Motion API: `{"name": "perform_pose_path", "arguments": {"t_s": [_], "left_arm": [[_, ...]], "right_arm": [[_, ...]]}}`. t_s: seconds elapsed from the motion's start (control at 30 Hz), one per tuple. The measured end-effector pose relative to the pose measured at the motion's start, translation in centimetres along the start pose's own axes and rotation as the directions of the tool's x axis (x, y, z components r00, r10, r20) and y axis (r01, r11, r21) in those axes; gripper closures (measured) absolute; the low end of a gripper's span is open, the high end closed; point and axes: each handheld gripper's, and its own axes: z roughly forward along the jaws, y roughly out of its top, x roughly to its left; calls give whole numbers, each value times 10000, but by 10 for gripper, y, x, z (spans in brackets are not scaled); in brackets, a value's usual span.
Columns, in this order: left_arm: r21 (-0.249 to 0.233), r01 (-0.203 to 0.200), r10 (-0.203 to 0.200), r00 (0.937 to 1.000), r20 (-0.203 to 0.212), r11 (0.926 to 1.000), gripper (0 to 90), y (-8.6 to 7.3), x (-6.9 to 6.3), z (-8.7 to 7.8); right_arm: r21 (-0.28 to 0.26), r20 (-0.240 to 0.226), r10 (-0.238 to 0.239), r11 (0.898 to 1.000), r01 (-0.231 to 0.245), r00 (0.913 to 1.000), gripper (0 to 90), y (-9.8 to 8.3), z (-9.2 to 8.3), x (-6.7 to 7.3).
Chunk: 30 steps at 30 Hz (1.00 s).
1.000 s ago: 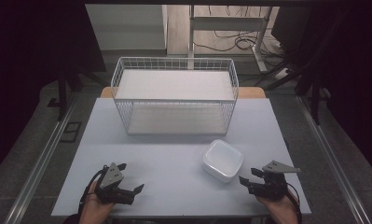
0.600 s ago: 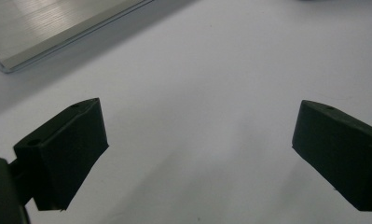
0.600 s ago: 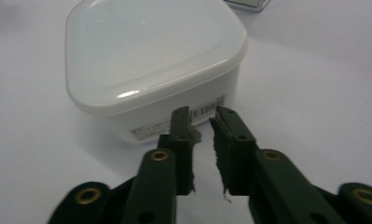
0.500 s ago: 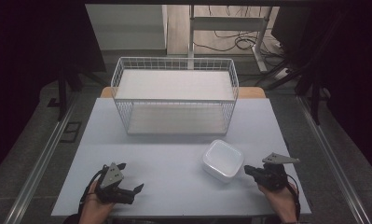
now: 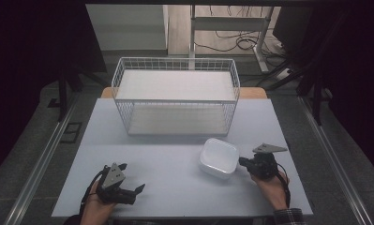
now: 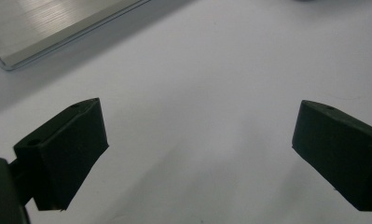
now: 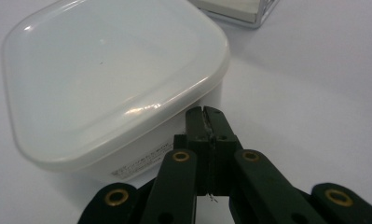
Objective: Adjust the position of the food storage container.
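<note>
My left hand-held gripper (image 5: 128, 190) rests released on the bench (image 5: 175, 164). My right hand-held gripper (image 7: 207, 116) is clenched on nothing, its tip against the white square plastic container (image 7: 113, 79) before the white wire basket (image 5: 175, 101). I judge a push toward it comes next.

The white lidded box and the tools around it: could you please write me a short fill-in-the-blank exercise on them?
1. The right tool has its jaws ____ at the side of the white box.
2. The left tool has its jaws ____ over the bare table.
3. Behind the box stands a white wire ____.
4. The lid of the box is ____.

Missing words: shut; open; basket; on
</note>
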Motion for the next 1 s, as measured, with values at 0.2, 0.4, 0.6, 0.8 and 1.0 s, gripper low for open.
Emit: {"name": "perform_pose_path", "arguments": {"t_s": [0.2, 0.4, 0.6, 0.8, 1.0], "left_arm": [[131, 834, -838, 9961, 279, 9964, 26, 2, 2, 3], [307, 1044, -1056, 9935, 425, 9941, 50, 9, 3, 14], [648, 499, -542, 9963, 661, 9967, 376, 34, -3, 39], [766, 356, -442, 9925, 1141, 9964, 755, 65, -2, 69], [613, 801, -864, 9905, 1066, 9949, 898, 80, 9, 95]], "right_arm": [[92, -42, -236, 9997, 236, 9997, 890, 13, 18, 0], [170, -317, -296, 9994, 302, 9991, 888, 20, 30, 4], [255, -686, -261, 9993, 279, 9973, 887, 23, 38, 11], [362, -1024, -464, 9981, 503, 9937, 886, 29, 48, 23], [466, -1326, -738, 9957, 806, 9884, 886, 35, 60, 38]]}}
